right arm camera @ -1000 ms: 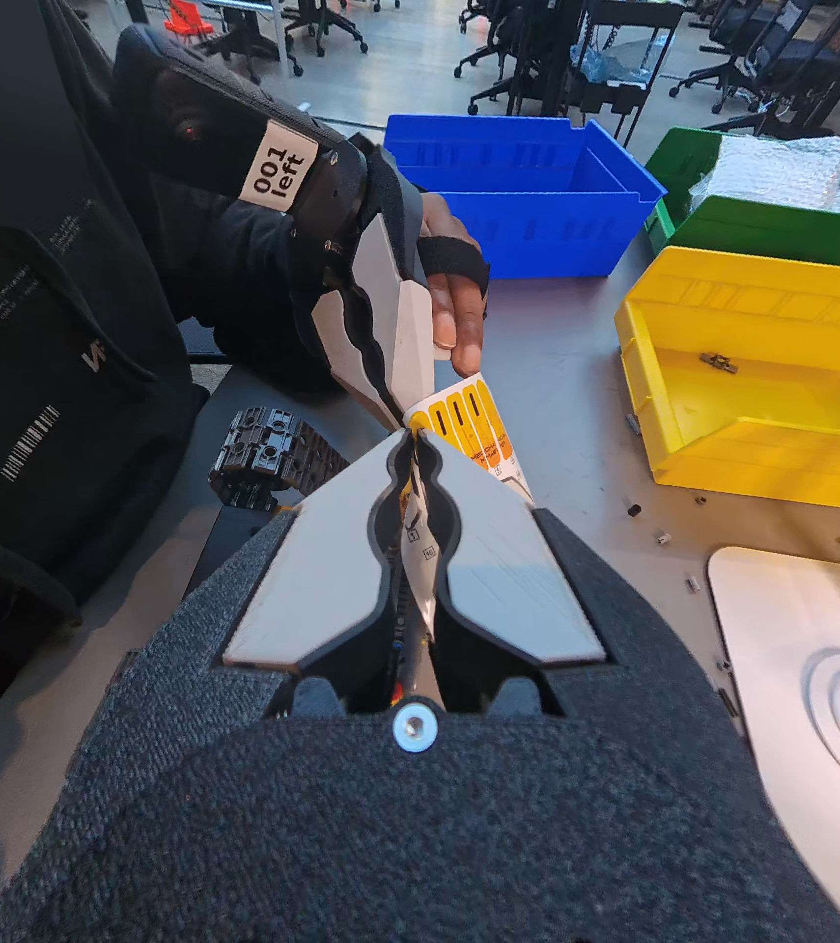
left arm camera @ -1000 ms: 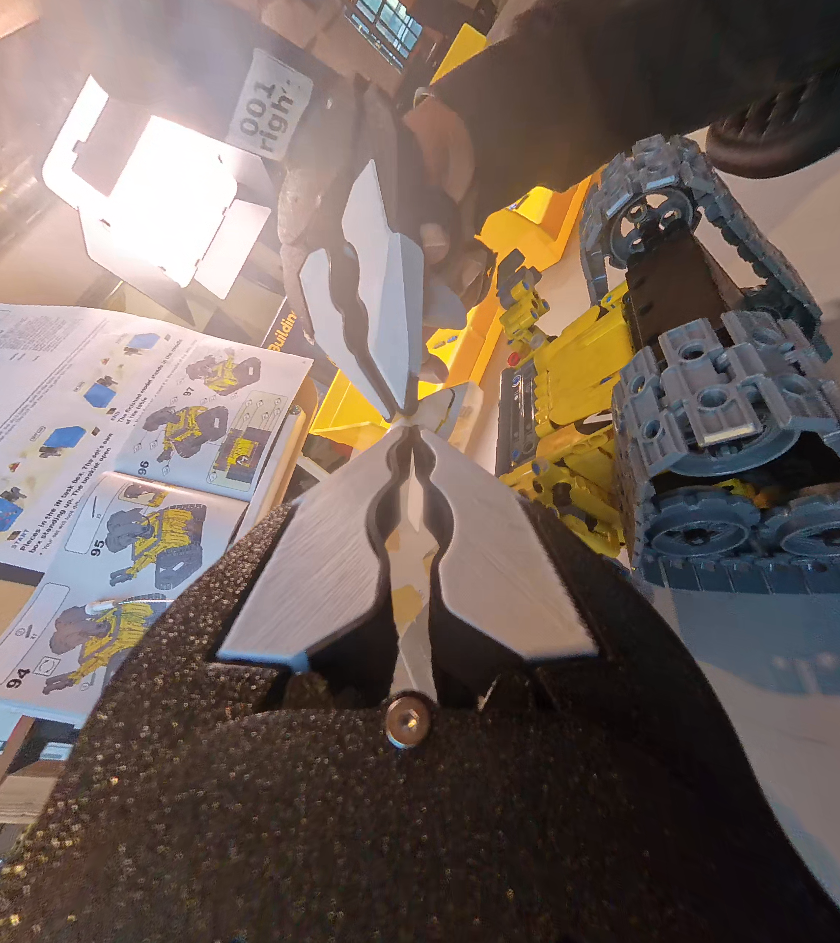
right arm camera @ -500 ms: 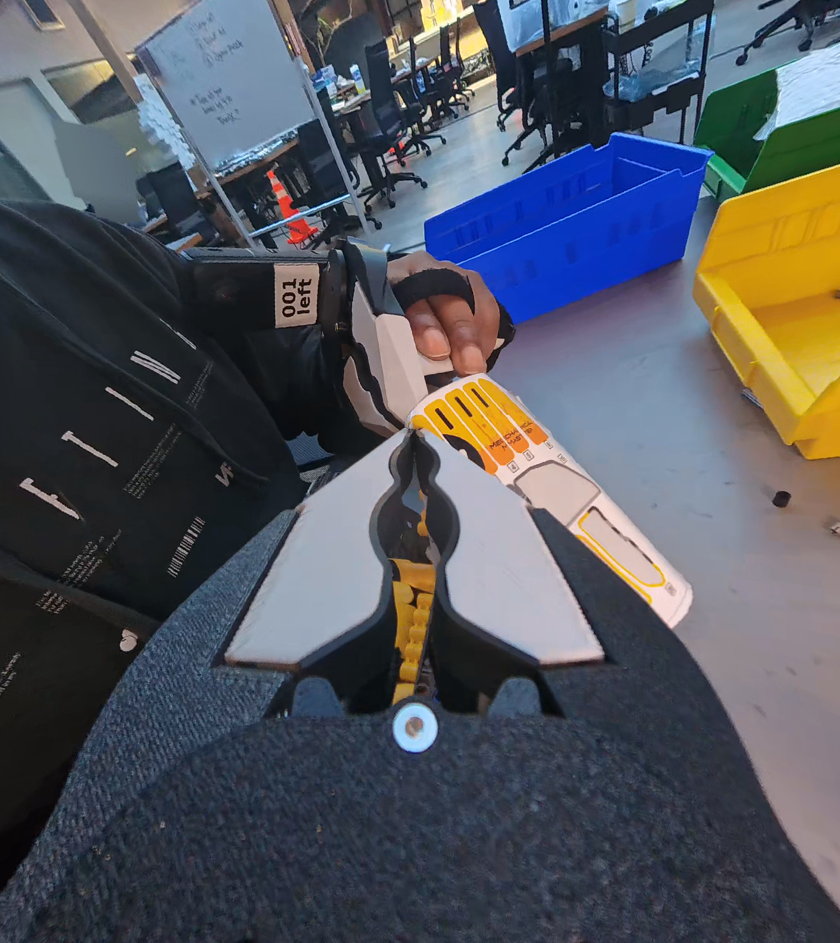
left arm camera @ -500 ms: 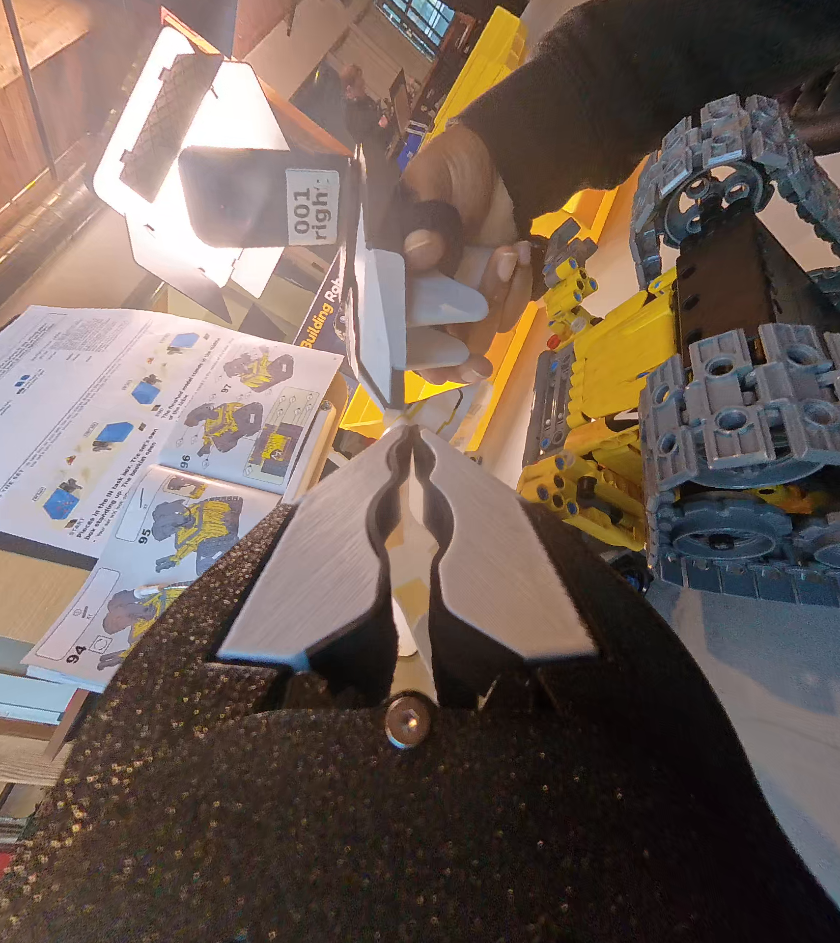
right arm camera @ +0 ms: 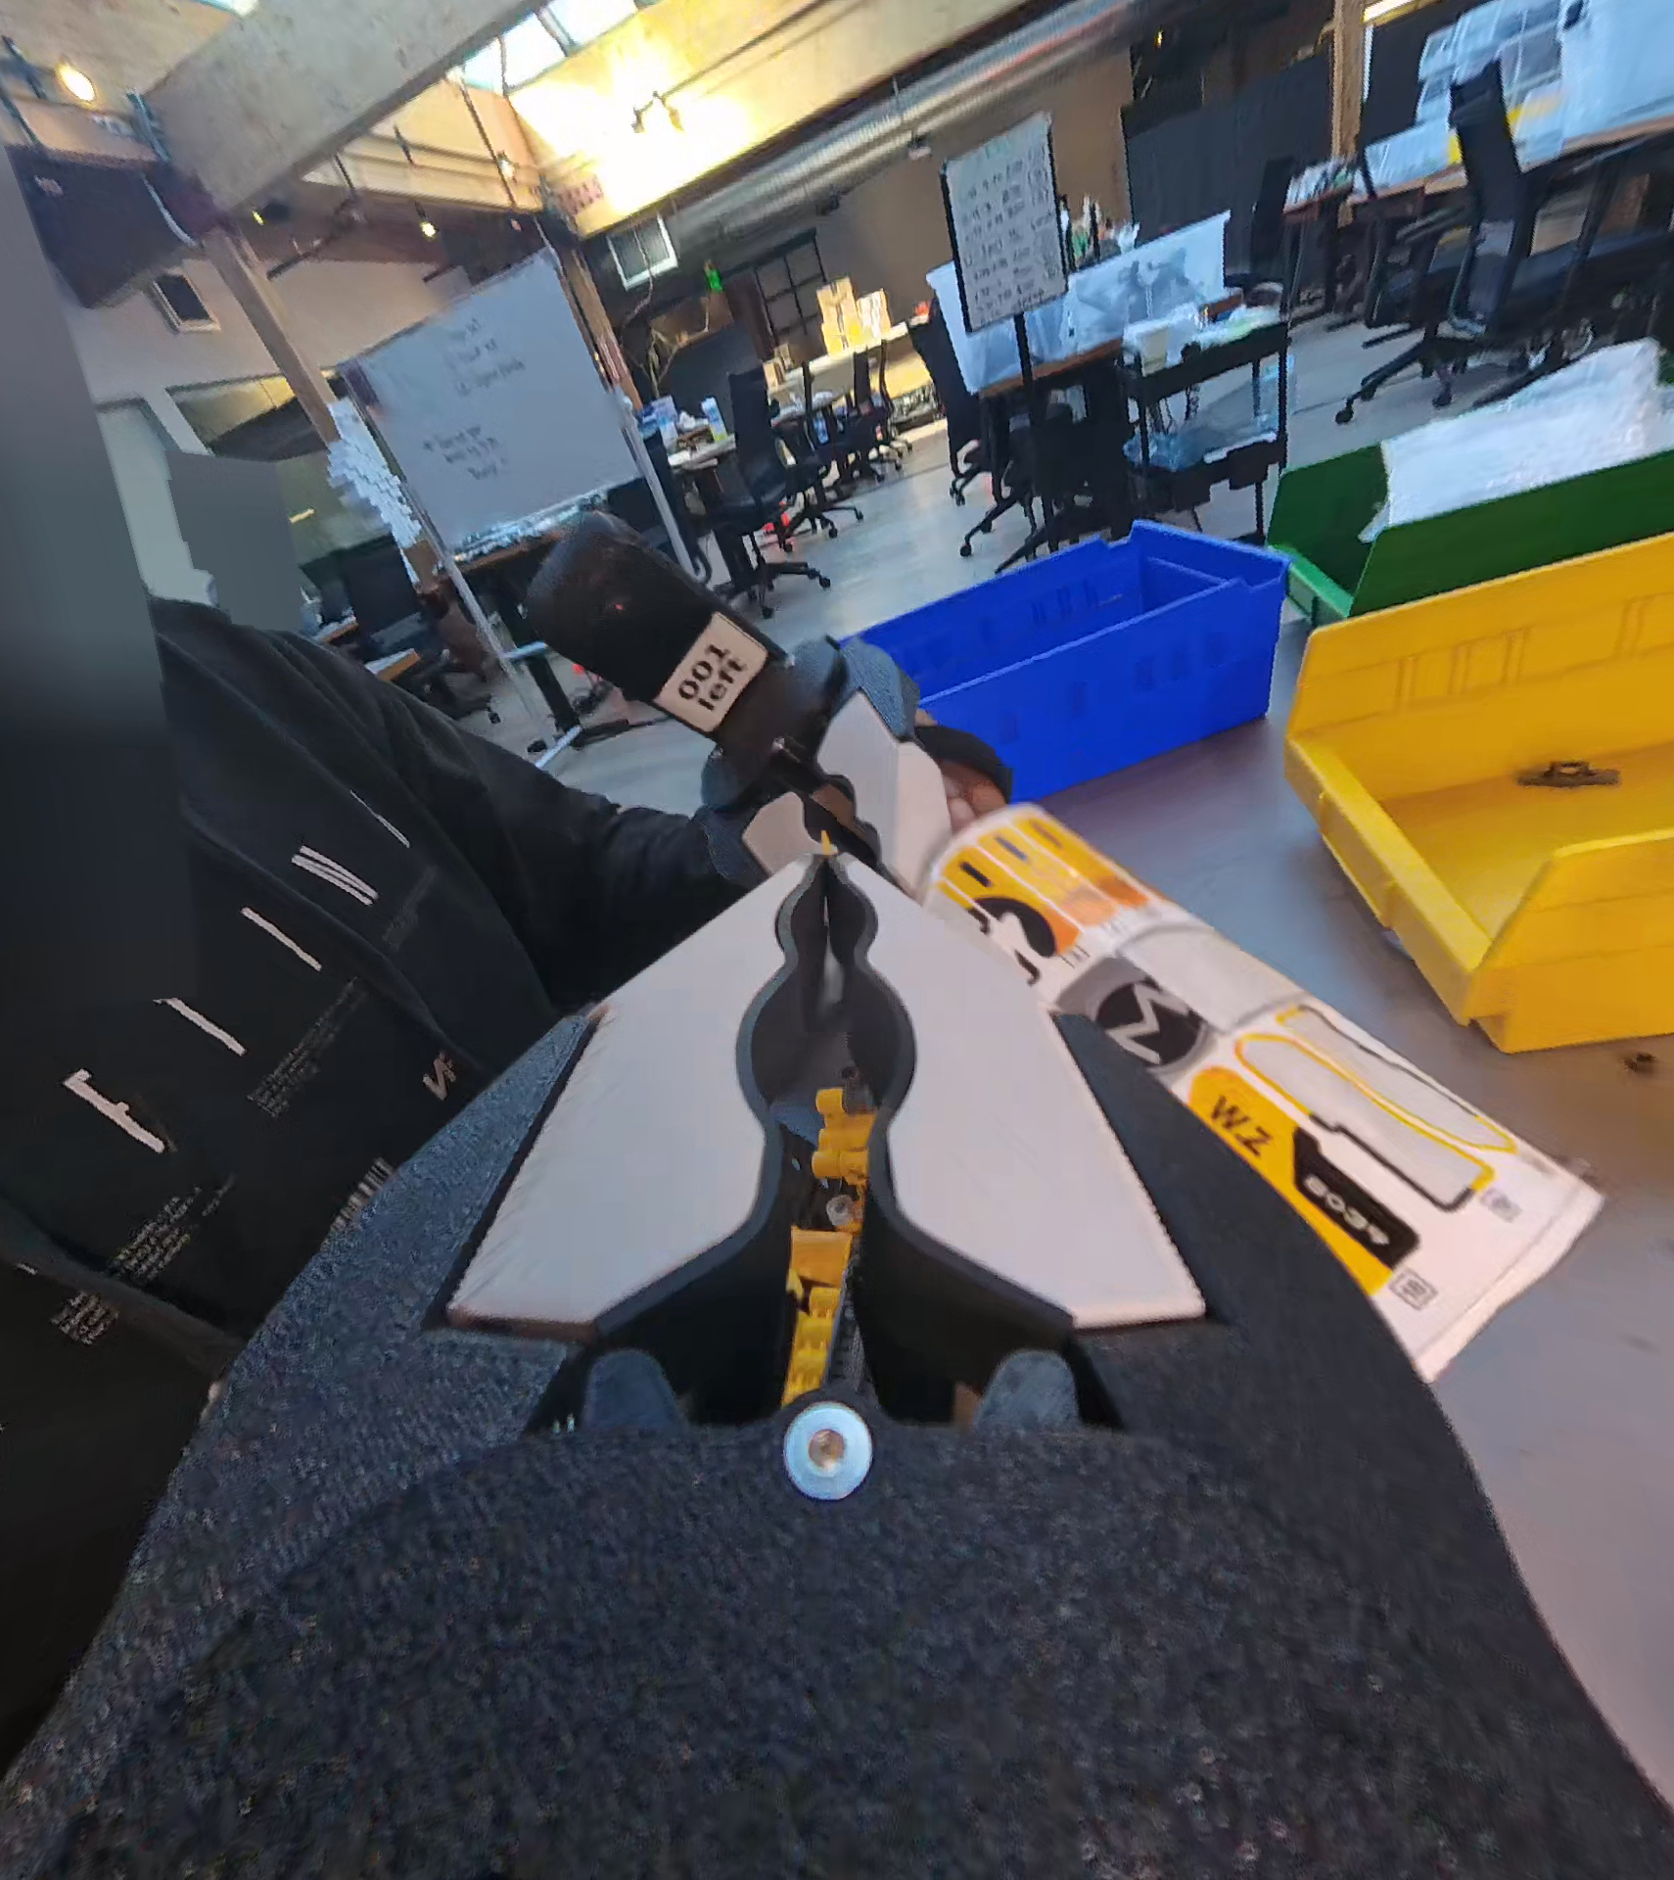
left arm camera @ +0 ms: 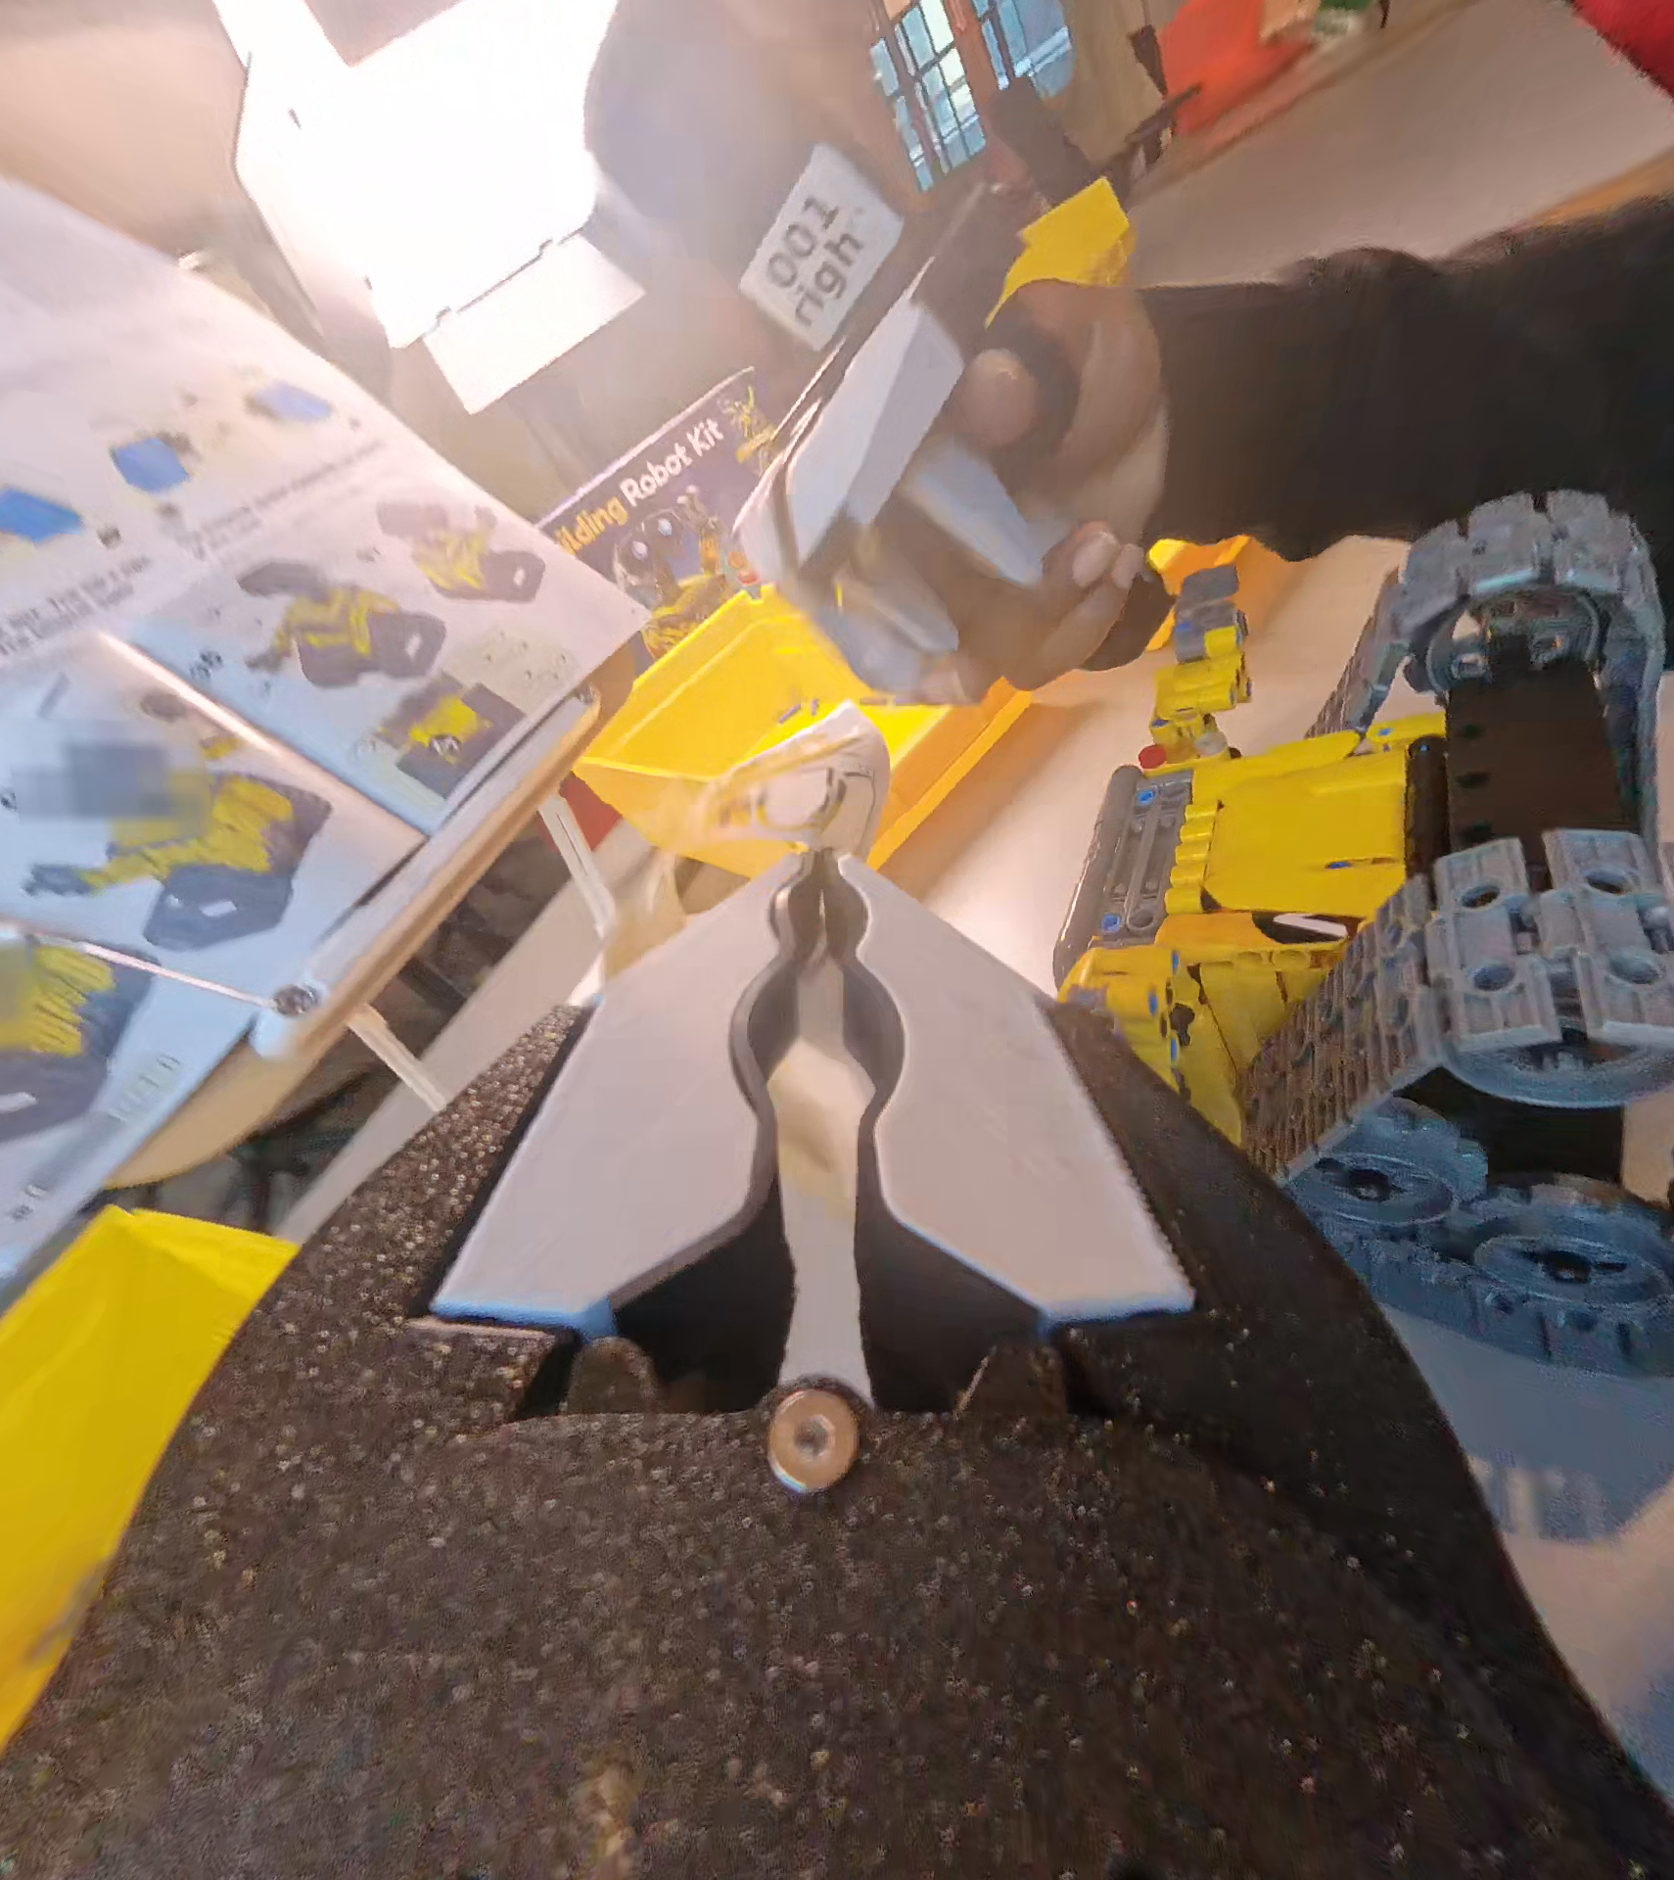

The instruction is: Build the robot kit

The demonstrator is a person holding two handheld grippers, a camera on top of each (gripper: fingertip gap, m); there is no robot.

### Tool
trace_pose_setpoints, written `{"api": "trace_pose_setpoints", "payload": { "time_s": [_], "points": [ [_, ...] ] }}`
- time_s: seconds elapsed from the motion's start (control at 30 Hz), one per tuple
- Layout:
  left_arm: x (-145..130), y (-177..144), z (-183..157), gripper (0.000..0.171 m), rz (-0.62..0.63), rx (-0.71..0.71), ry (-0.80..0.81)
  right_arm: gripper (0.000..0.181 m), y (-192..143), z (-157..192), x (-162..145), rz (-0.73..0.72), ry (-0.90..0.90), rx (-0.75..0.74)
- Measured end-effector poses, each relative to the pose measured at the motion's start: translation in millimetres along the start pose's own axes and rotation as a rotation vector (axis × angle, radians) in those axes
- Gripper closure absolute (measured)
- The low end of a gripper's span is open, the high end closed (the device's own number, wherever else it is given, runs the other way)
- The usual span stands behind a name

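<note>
1. Your left hand-held gripper [left arm camera: 821, 863] has its tips pressed together on the curled end of a sticker sheet [right arm camera: 1250, 1099], which bulges up just past the tips in the left wrist view.
2. The sticker sheet is long and narrow. In the right wrist view its long axis runs from the left hand-held gripper, at the upper left, down to the lower right, where the free end lies flat on the grey tabletop [right arm camera: 1575, 1526]. The printed side faces up, with yellow, orange and black shapes on white backing.
3. Your right hand-held gripper [right arm camera: 825, 865] is also pressed together at the tips. A thin yellow sliver shows right at them; you cannot tell for certain what it is.
4. The two hand-held grippers sit close together, tips almost meeting in the right wrist view.
5. In the left wrist view a yellow tracked brick vehicle [left arm camera: 1423, 916] with grey treads stands on the tabletop just to the right of your left hand-held gripper.
6. An open instruction booklet [left arm camera: 202, 661] is propped on a stand to the left.
7. On the far side of the tabletop, in the right wrist view, sit a yellow bin [right arm camera: 1525, 814], a blue bin [right arm camera: 1097, 651] and a green bin [right arm camera: 1423, 509].
</note>
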State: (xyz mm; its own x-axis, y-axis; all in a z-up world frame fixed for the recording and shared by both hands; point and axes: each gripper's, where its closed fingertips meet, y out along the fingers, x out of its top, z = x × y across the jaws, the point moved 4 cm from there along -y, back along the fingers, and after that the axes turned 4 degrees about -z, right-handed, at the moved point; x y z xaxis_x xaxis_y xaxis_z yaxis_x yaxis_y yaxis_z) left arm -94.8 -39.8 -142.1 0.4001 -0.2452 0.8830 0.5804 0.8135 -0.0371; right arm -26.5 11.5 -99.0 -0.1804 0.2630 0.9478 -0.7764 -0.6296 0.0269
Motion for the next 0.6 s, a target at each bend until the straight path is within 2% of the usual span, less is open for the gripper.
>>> {"api": "trace_pose_setpoints", "payload": {
  "time_s": [0.2, 0.27, 0.33, 0.43, 0.5, 0.57, 0.6],
  "points": [
    [-21.8, -9.3, 23.7, 0.171, 0.013, -0.052, -0.307, 0.181, -14.2, 0.8, 19.5, -0.103, -0.026, -0.028],
    [-28.0, -15.7, 35.8, 0.171, -0.032, -0.051, -0.380, 0.181, -16.3, 1.6, 22.8, -0.113, -0.046, -0.040],
    [-24.2, -24.0, 48.2, 0.171, -0.120, -0.049, -0.415, 0.181, -17.7, 2.0, 24.6, -0.120, -0.048, -0.040],
    [-1.4, -43.1, 60.9, 0.171, -0.230, -0.045, -0.396, 0.181, -19.0, 2.6, 25.4, -0.122, -0.060, -0.045],
    [-8.1, -55.5, 59.3, 0.171, -0.137, -0.057, -0.432, 0.181, -20.8, 4.2, 26.6, -0.119, -0.071, -0.052],
    [-39.8, -68.8, 40.2, 0.171, 0.079, -0.142, -0.665, 0.181, -24.9, 6.1, 28.6, -0.114, -0.089, -0.066],
    [-60.5, -76.4, 29.9, 0.171, 0.197, -0.130, -0.808, 0.181, -27.4, 6.3, 29.2, -0.105, -0.098, -0.075]
  ]
}}
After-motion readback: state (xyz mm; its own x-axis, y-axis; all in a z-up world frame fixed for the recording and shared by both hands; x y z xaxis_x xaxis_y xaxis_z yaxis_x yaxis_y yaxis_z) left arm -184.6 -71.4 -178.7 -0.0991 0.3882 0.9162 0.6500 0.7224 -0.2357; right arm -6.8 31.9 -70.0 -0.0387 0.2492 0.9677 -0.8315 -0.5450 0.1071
